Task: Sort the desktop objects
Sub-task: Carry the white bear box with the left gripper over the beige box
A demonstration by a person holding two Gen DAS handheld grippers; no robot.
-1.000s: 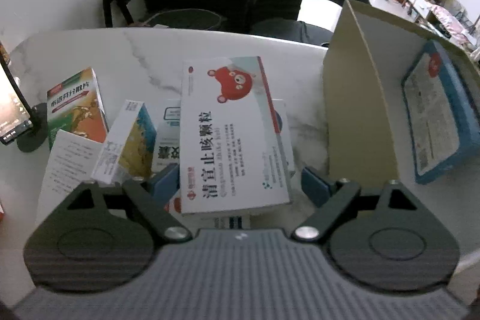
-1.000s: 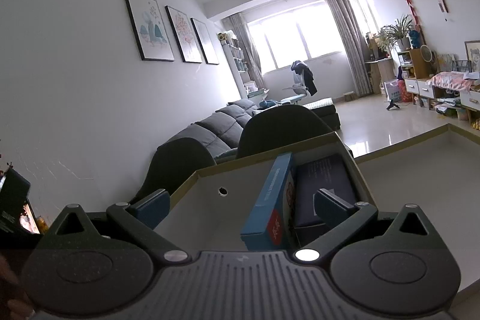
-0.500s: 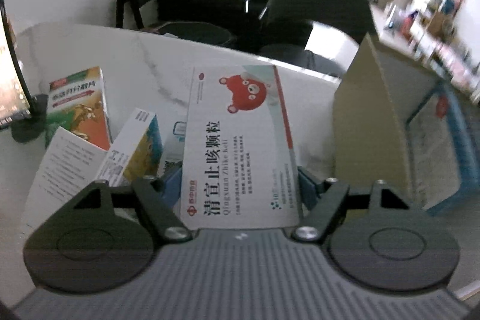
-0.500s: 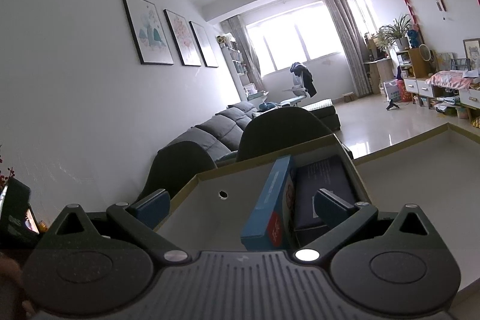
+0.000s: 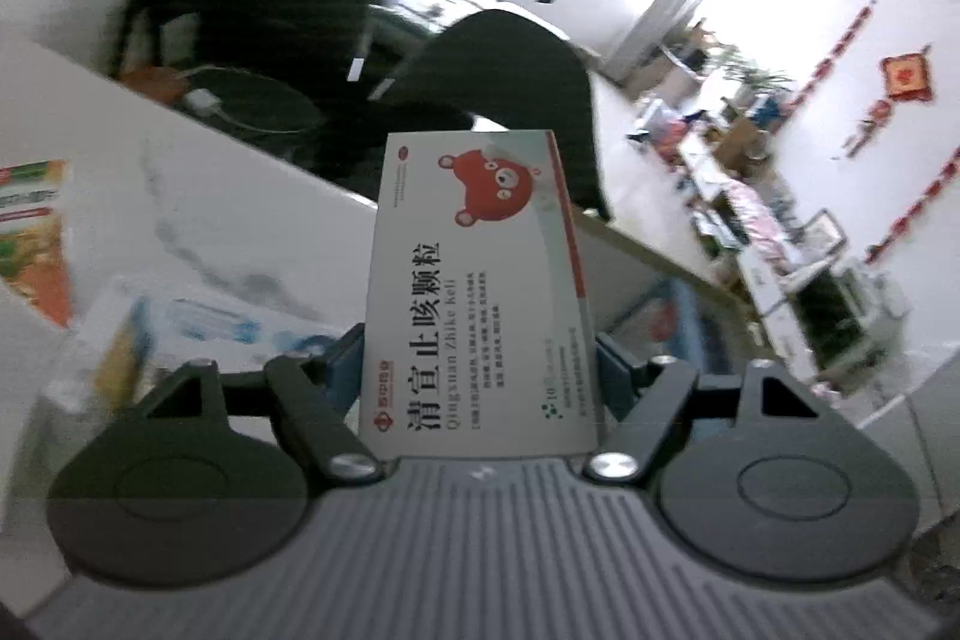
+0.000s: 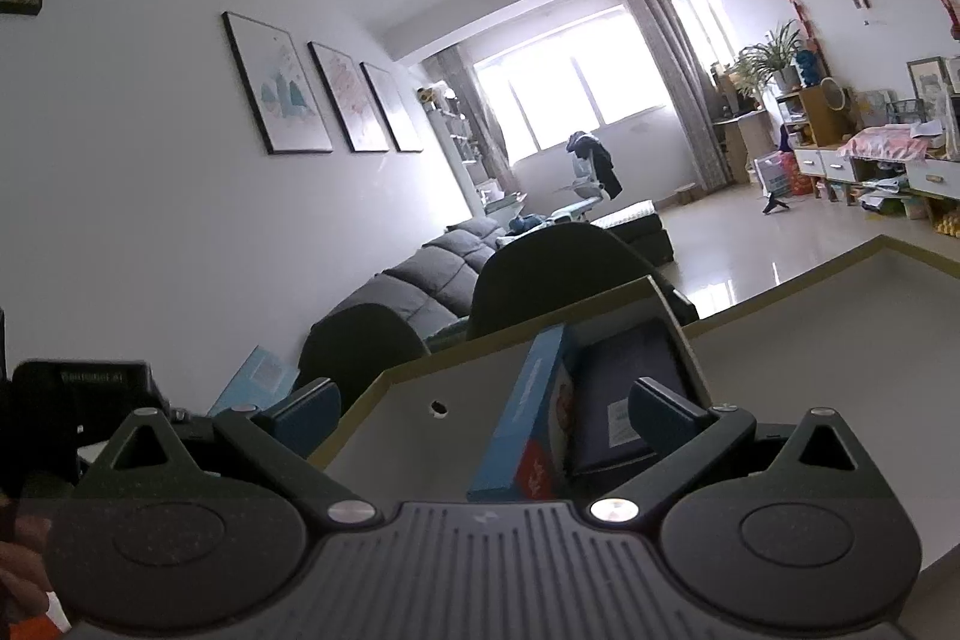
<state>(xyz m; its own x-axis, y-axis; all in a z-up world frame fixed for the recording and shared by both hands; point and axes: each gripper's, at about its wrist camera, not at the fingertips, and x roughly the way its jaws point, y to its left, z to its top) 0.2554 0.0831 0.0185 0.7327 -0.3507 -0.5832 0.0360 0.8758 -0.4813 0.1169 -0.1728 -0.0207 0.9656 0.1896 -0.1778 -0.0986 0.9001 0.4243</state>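
A white medicine box (image 5: 480, 304) with a red bear and a red stripe along one edge is clamped flat between the left tongs (image 5: 477, 370), raised off the tabletop (image 5: 198, 196). At nine o'clock lie more boxes (image 5: 36, 232). A blue box (image 6: 528, 418) stands on edge inside the cardboard box (image 6: 414, 388).

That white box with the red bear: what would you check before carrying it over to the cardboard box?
1. Grip: left gripper pads press both sides of the white bear box: ok.
2. Lifted off the marble table: ok.
3. Box sits straight in the jaws: ok.
4. Right gripper open, holding nothing: ok.
5. Free space in the cardboard box beside the blue box: ok.
6. Clear path to it: cannot tell, left view blurred.
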